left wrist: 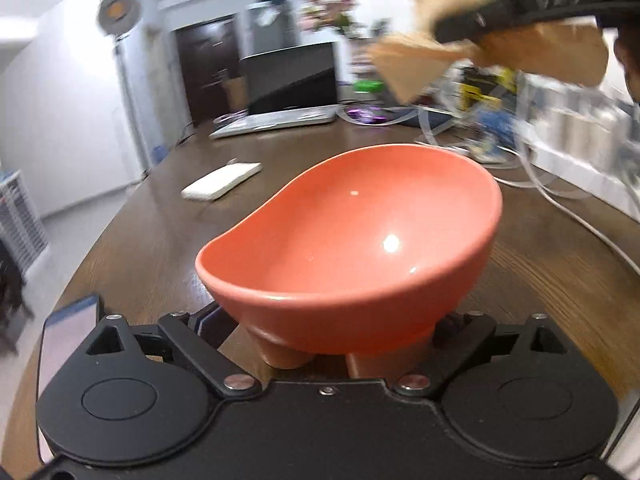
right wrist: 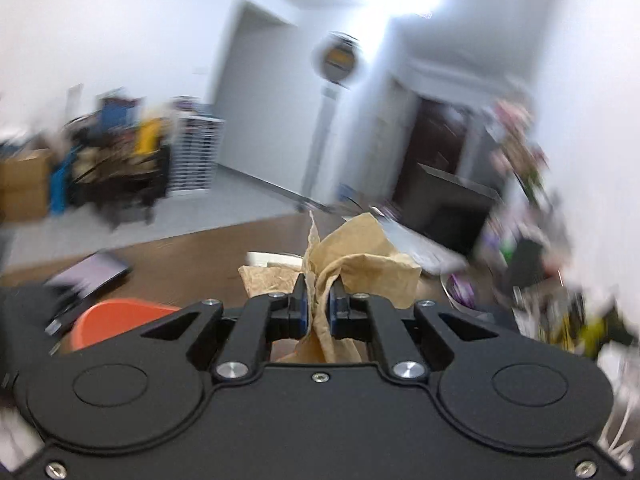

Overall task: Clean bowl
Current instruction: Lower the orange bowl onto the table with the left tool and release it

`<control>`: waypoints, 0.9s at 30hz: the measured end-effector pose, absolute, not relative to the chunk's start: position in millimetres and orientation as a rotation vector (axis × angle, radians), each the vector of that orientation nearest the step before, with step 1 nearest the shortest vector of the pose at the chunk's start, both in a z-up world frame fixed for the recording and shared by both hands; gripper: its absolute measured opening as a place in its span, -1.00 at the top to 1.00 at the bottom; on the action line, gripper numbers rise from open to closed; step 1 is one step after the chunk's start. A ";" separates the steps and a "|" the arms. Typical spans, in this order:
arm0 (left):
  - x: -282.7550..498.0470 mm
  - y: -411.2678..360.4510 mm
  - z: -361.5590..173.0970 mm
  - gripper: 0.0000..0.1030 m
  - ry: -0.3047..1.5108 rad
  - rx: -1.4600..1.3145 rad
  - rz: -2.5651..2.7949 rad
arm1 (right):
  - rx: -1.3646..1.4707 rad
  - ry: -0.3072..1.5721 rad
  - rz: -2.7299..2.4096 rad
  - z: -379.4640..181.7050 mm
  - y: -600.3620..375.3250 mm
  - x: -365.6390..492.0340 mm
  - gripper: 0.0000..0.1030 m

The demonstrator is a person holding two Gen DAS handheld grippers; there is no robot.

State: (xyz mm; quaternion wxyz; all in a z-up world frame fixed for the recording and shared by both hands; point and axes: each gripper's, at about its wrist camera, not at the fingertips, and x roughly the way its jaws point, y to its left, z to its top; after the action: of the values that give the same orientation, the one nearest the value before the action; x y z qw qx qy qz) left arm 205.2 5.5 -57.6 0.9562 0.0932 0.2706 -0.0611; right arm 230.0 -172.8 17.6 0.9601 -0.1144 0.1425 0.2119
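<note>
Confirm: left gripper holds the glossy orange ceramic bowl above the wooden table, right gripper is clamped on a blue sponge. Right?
Not quite. The right gripper is clamped on a crumpled brown paper towel, not a blue sponge; the right wrist view shows it. The left gripper does hold the glossy orange ceramic bowl above the wooden table.

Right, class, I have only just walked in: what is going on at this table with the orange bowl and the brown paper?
A person is working with two hand-held grippers. The left gripper has its jaws around the foot of the orange bowl, which is tilted above the wooden table. The right gripper has its jaws shut on a crumpled brown paper towel, held up in the air, clear of the bowl. The bowl looks empty inside, and the paper is not touching it.
</note>
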 end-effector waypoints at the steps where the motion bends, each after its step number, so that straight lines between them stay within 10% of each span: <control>1: 203.6 6.4 -56.6 -0.80 0.552 0.186 -0.117 | -0.216 0.324 0.410 15.8 -176.3 245.9 0.83; 10: 249.4 1.6 -44.2 -0.78 0.651 0.147 -0.031 | -0.080 0.647 0.261 -46.5 -185.3 367.8 0.79; 18: 276.9 9.1 -51.2 -1.00 0.689 0.005 -0.018 | -0.068 0.690 0.259 -63.5 -174.4 383.8 -0.39; 27: 244.1 7.9 -44.2 -1.00 0.618 0.023 -0.016 | 0.014 0.662 0.247 -34.6 -189.6 347.5 -0.52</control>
State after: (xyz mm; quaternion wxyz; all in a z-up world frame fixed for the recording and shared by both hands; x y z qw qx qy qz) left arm 244.1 7.9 -44.2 0.9526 0.0111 0.3041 -0.0079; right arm 347.5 -189.6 -34.6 0.9382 0.0066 0.3243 0.1207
